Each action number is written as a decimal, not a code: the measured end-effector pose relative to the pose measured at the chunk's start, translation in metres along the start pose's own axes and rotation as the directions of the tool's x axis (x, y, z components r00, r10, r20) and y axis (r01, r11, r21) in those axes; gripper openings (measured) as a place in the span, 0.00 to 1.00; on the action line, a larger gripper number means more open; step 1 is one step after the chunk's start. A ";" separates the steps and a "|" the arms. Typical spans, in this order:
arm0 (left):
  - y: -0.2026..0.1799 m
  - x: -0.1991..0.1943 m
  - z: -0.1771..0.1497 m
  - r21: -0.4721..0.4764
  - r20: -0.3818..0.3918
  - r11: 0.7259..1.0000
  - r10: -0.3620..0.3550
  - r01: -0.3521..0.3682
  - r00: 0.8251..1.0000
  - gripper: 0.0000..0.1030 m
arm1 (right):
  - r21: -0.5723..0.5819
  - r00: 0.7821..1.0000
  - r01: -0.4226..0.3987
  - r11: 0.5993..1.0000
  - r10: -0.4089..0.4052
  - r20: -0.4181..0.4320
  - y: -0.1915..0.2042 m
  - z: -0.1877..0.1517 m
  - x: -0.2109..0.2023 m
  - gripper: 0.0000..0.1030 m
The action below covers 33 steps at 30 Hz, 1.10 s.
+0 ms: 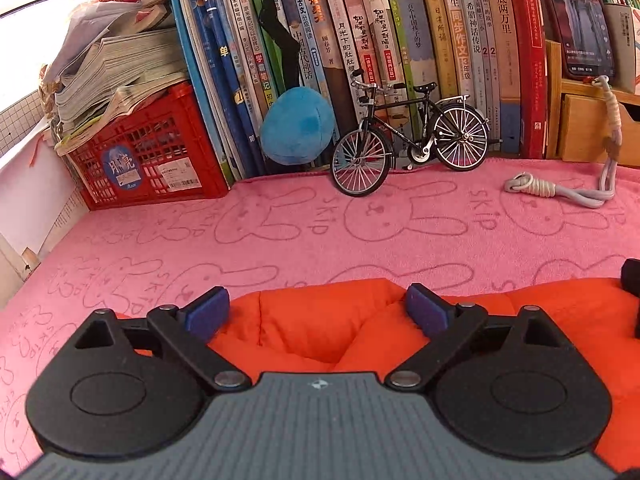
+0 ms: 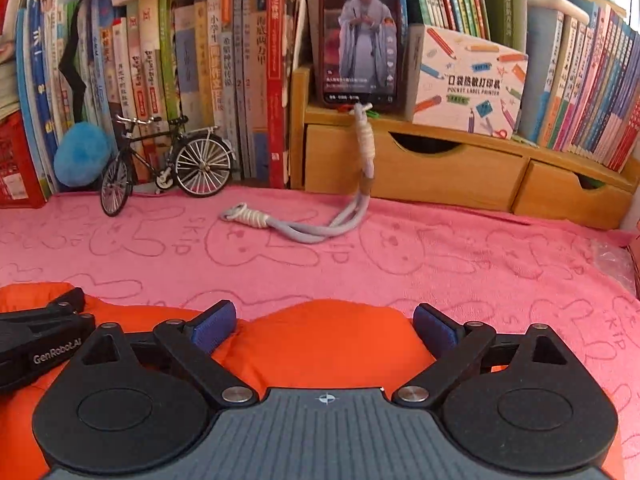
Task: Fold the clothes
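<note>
On the pink rabbit-print towel (image 1: 320,232) that covered the work surface, an orange padded garment (image 1: 320,332) lay at the near edge, puffed and creased, directly under both tools. The left gripper (image 1: 318,312) stood with its blue-padded fingers (image 1: 208,312) spread wide, straddling a quilted fold without pinching it, and the right gripper (image 2: 324,326) was likewise released, its pads either side of a rounded orange bulge. Holding both tools side by side over the near hem looked like a set-up for taking two points of the same edge, so the cloth could be lifted evenly; that is a judgement, since no grasp was made. The right view showed the left tool just beside it, resting on the fabric. Clutter sat well back against the books (image 1: 400,40): a model bicycle (image 1: 412,136), a blue plush ball (image 1: 296,126) and a knotted lanyard (image 2: 304,224) trailing from a propped phone (image 2: 360,36), leaving the towel's middle free for folding.
</note>
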<state>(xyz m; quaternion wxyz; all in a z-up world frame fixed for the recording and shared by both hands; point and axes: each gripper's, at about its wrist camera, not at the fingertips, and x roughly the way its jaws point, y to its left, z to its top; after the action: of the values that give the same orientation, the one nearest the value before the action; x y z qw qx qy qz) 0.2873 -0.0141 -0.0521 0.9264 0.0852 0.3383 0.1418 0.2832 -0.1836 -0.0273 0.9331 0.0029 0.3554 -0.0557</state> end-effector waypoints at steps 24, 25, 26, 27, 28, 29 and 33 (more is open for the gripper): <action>0.016 -0.064 0.004 -0.082 0.094 0.995 -0.047 0.055 0.994 0.87 | 0.105 0.966 -0.225 0.969 0.208 0.150 -0.031 -0.012 -0.064 0.97; 0.009 -0.062 -0.001 -0.061 0.092 0.997 -0.034 0.040 0.995 0.87 | 0.090 0.969 -0.221 0.971 0.208 0.133 -0.028 -0.015 -0.061 0.97; 0.003 -0.058 -0.009 -0.037 0.089 0.999 -0.016 0.019 0.996 0.88 | 0.062 0.975 -0.196 0.979 0.188 0.117 -0.025 -0.020 -0.057 0.98; -0.001 -0.055 -0.016 -0.016 0.095 1.000 -0.001 0.002 0.995 0.91 | 0.031 0.982 -0.159 0.987 0.155 0.106 -0.024 -0.025 -0.053 0.99; -0.003 -0.054 -0.019 -0.001 0.106 1.000 0.012 -0.012 0.994 0.92 | 0.008 0.987 -0.127 0.992 0.125 0.101 -0.026 -0.031 -0.049 1.00; -0.004 -0.053 -0.021 0.010 0.114 1.000 0.024 -0.025 0.993 0.94 | -0.014 0.991 -0.095 0.995 0.096 0.095 -0.027 -0.037 -0.045 1.00; -0.008 -0.050 -0.024 0.054 0.129 0.997 0.049 -0.057 0.990 0.94 | 0.025 0.993 -0.098 0.995 0.096 0.064 -0.045 -0.043 -0.039 1.00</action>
<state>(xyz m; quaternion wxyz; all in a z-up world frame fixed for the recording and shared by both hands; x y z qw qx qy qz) 0.2366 -0.0366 -0.0424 0.9392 0.1295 0.2799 0.1509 0.2208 -0.2221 -0.0315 0.9452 0.0314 0.3245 -0.0154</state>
